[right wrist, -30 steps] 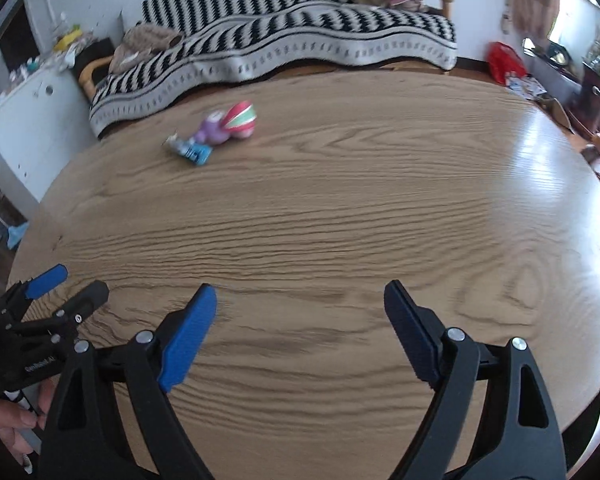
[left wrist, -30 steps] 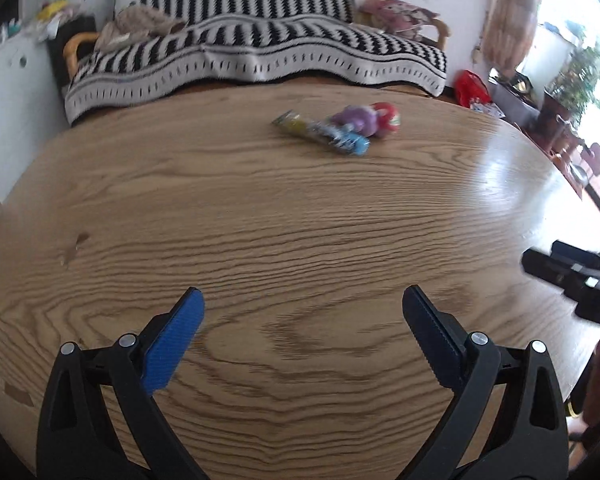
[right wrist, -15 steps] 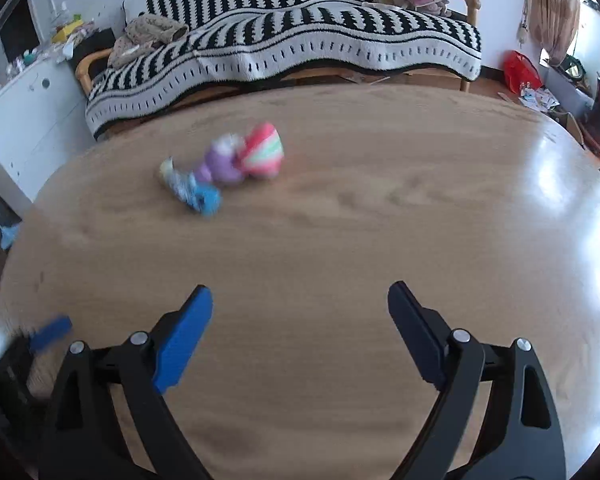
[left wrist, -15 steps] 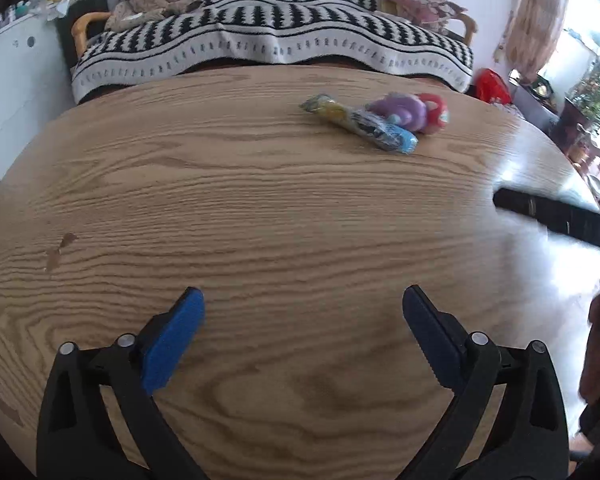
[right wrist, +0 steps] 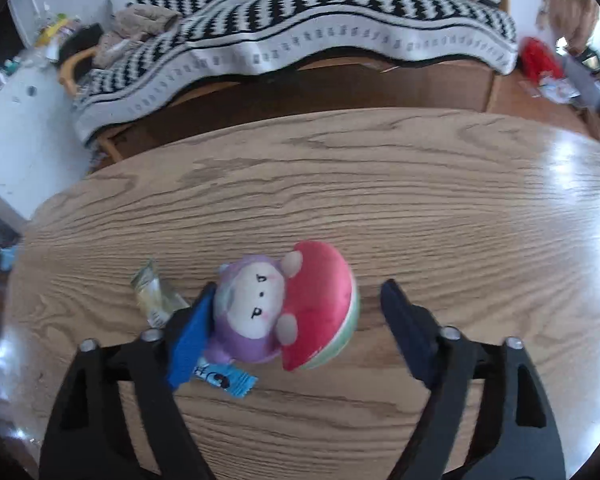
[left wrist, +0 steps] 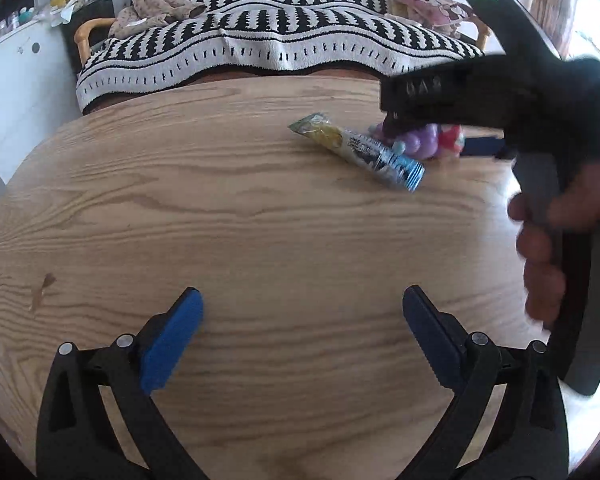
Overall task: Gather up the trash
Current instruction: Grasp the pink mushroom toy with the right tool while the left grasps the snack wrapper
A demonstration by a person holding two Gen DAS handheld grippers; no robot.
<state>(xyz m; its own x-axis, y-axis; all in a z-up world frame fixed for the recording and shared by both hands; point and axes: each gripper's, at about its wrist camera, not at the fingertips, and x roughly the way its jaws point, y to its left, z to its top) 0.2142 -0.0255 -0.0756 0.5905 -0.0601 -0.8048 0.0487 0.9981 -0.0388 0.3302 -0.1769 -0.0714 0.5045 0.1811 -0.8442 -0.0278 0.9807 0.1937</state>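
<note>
A long snack wrapper (left wrist: 356,150), yellow at one end and blue at the other, lies on the wooden table (left wrist: 260,220). Against it sits a purple plush toy with a red watermelon slice (right wrist: 284,312). My right gripper (right wrist: 300,292) straddles the toy and its jaws are closing. The left pad touches the purple side, while the right pad stands clear of the red slice. Part of the wrapper (right wrist: 152,300) shows behind the left finger. My left gripper (left wrist: 300,296) hangs open and empty above bare wood, well short of the wrapper. A hand (left wrist: 540,240) holds the right gripper.
Beyond the table's far edge stands a sofa under a black-and-white striped blanket (left wrist: 280,44). A white cabinet (left wrist: 16,92) is at the left. A red bag (right wrist: 538,56) lies on the floor at the right.
The right gripper swept across the table to the plush toy and its jaws narrowed around it. The left gripper crept closer to the wrapper. Wrapper and toy stayed put.
</note>
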